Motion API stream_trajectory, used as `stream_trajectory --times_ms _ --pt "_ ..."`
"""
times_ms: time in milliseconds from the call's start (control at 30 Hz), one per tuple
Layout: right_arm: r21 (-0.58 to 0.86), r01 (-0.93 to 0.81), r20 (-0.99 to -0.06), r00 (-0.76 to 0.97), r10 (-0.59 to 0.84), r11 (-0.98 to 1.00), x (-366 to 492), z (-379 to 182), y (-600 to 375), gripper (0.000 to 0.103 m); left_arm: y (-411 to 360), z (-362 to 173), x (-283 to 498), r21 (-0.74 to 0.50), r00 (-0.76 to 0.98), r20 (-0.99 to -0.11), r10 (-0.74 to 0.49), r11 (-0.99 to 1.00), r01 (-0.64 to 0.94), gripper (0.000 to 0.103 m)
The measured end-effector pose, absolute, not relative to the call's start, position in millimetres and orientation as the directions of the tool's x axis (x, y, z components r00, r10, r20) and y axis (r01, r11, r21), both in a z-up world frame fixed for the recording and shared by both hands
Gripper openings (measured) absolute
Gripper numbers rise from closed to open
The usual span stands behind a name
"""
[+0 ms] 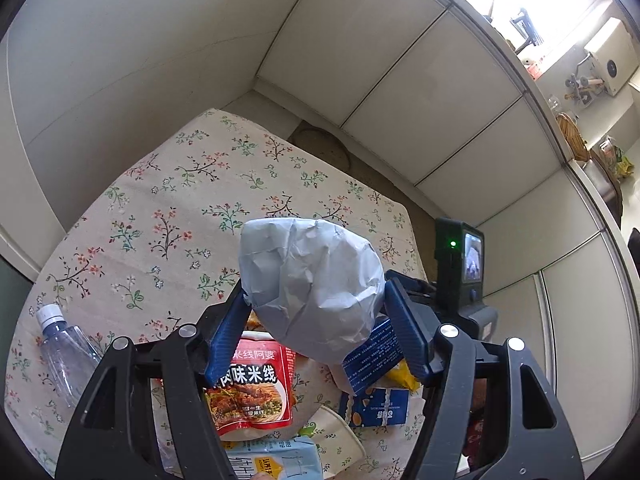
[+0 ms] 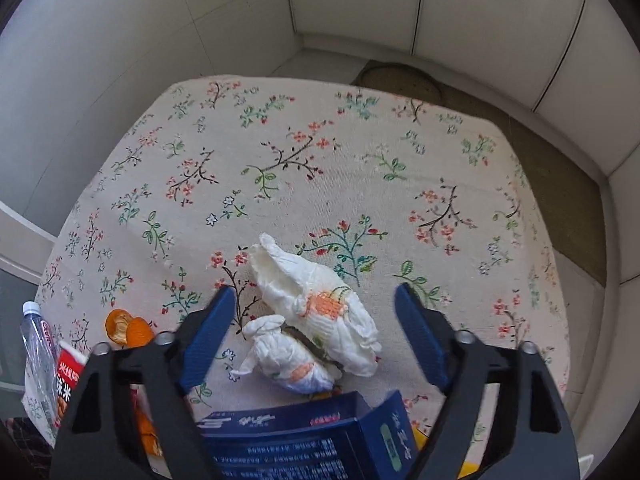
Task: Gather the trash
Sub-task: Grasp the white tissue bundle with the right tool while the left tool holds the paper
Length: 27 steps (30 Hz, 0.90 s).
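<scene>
The left gripper (image 1: 316, 312) clamps a crumpled paper ball (image 1: 310, 288) above a noodle packet (image 1: 250, 392) and a blue carton (image 1: 370, 354). The right gripper (image 2: 316, 336) straddles crumpled tissues (image 2: 316, 316) without touching them, its jaws apart, and an orange peel (image 2: 128, 328) lies near it.

Counted across both wrist views, by kind:
- One crumpled grey paper ball (image 1: 312, 292).
- Two crumpled white tissues (image 2: 320, 304), (image 2: 288, 364).
- One clear plastic bottle (image 1: 66, 352).
- One red noodle packet (image 1: 250, 392).
- One dark blue carton (image 2: 304, 436).
- One blue-and-white carton (image 1: 376, 406).
- One pale blue milk carton (image 1: 276, 460).
- One paper cup (image 1: 332, 436).
- One yellow wrapper (image 1: 402, 376).
- Two pieces of orange peel (image 2: 128, 328).
- One floral-clothed tabletop (image 2: 360, 152).
</scene>
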State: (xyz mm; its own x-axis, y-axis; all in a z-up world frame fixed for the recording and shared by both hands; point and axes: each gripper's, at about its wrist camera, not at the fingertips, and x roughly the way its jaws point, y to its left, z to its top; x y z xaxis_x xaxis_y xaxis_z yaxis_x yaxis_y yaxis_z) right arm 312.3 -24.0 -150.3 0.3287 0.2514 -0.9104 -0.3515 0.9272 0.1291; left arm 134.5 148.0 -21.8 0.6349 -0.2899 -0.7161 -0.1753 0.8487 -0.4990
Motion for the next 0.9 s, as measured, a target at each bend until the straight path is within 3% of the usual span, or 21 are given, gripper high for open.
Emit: stream_trajectory --times_ms 67,233,567,900 --pt "0.148 -0.318 -0.919 0.306 0.249 0.937 316.2 -156.8 -24.8 0.052 148.3 -23.0 134.5 -0.501 0.632 -0.718 -0.291 0.846 -0.18 0.065" --pt "0.164 -0.298 -0.911 0.321 0.261 0.94 309.5 -152.7 -27.7 0.047 151.7 -22.6 133.8 -0.517 0.637 -0.712 -0.294 0.834 -0.192 0.065" --pt "0.172 -0.266 -0.822 0.492 0.286 0.949 266.7 -88.5 -58.0 0.047 140.2 -14.0 129.9 -0.52 0.656 -0.691 -0.304 0.839 -0.158 0.065" --pt "0.13 -0.183 -0.71 0.668 0.221 0.974 192.4 -8.9 -119.4 0.047 108.2 7.1 118.7 -0.501 0.684 -0.652 -0.326 0.863 -0.067 0.065"
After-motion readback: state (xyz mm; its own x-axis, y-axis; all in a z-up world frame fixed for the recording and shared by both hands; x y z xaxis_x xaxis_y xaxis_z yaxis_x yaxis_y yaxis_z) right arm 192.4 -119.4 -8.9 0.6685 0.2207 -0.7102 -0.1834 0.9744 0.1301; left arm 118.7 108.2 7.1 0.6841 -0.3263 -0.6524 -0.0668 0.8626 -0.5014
